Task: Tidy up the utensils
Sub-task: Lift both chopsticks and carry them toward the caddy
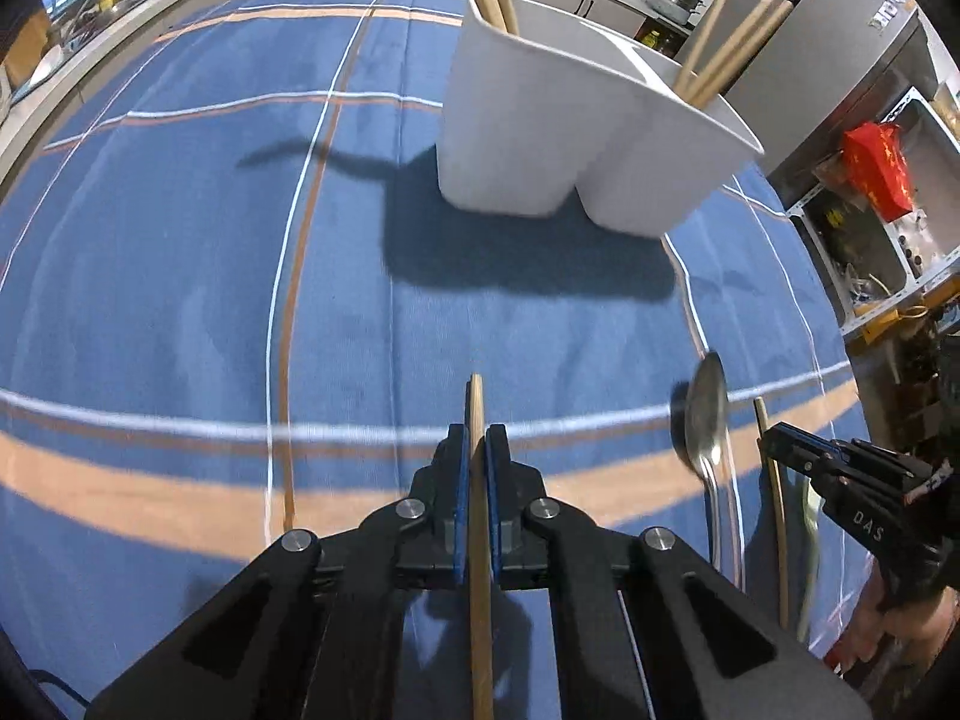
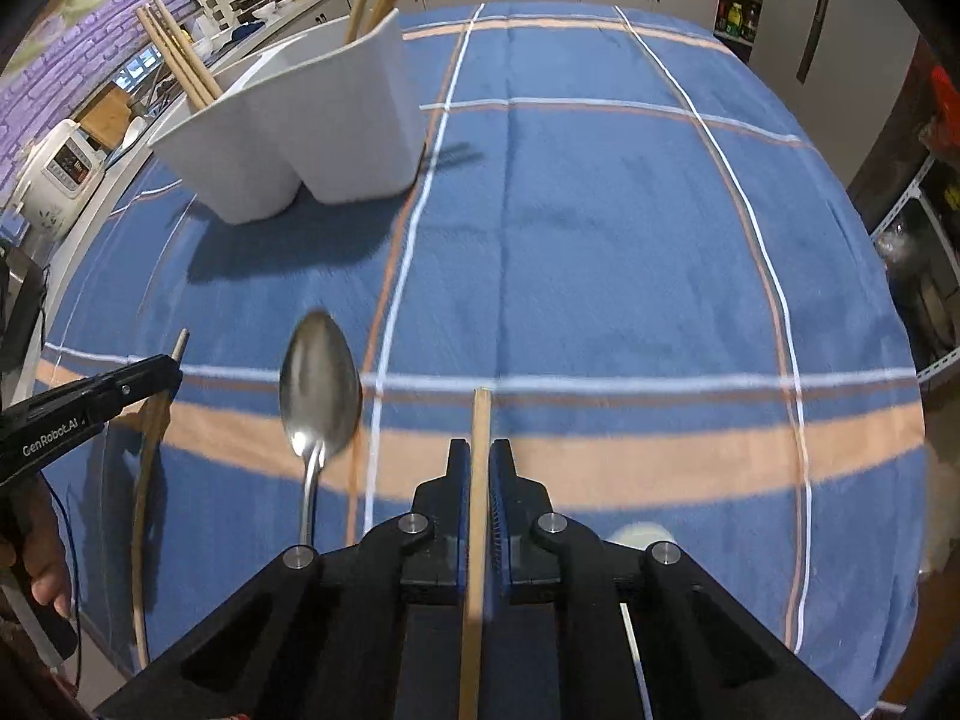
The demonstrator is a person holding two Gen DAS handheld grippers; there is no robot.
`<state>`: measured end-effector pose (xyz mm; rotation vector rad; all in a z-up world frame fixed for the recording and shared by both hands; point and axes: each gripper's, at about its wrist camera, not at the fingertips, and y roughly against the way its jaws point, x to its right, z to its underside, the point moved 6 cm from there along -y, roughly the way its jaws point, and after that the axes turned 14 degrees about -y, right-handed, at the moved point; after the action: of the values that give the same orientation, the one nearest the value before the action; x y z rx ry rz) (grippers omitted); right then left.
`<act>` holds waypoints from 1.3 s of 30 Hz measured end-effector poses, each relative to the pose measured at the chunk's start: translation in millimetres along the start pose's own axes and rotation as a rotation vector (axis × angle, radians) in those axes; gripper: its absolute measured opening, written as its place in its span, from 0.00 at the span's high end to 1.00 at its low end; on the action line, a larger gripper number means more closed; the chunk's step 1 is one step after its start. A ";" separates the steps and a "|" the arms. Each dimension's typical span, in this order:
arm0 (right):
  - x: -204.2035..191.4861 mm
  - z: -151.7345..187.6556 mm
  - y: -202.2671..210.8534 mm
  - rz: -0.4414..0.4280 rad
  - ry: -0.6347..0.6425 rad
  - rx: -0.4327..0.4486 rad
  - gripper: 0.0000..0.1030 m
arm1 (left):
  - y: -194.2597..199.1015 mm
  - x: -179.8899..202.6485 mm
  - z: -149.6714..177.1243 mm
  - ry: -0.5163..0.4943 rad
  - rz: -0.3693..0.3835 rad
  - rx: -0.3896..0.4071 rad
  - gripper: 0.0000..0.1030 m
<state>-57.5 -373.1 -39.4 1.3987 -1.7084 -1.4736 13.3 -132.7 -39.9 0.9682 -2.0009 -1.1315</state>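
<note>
Each gripper is clamped on one wooden chopstick: left gripper (image 1: 478, 444), its chopstick (image 1: 480, 570); right gripper (image 2: 479, 456), its chopstick (image 2: 477, 540). Both sticks lie along the fingers, pointing toward the white utensil holder (image 1: 540, 126) ahead. A metal spoon (image 2: 319, 384) lies between them.

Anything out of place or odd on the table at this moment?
Nothing damaged or spilled. One metal spoon lies loose on the blue tablecloth, apart from the white utensil holder that already holds chopsticks. Each gripper, left and right, is shut on a single chopstick.
</note>
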 end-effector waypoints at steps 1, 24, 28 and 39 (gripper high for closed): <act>2.4 2.2 0.7 -0.003 -0.005 -0.005 0.93 | 1.0 1.1 2.5 -0.001 0.002 -0.001 0.95; 0.7 27.1 7.5 0.053 0.004 -0.079 0.92 | -1.2 5.4 8.8 -0.030 -0.006 -0.011 0.95; -0.8 28.6 6.9 0.074 0.019 -0.089 0.92 | -3.1 6.6 8.4 -0.037 -0.019 -0.011 0.95; -24.8 26.2 0.0 0.174 0.086 -0.079 0.88 | -7.4 14.6 5.0 -0.050 -0.058 0.006 0.93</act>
<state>-70.9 -339.6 -41.1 1.2215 -1.6550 -1.3519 3.7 -145.4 -46.2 1.0163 -2.0289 -1.1925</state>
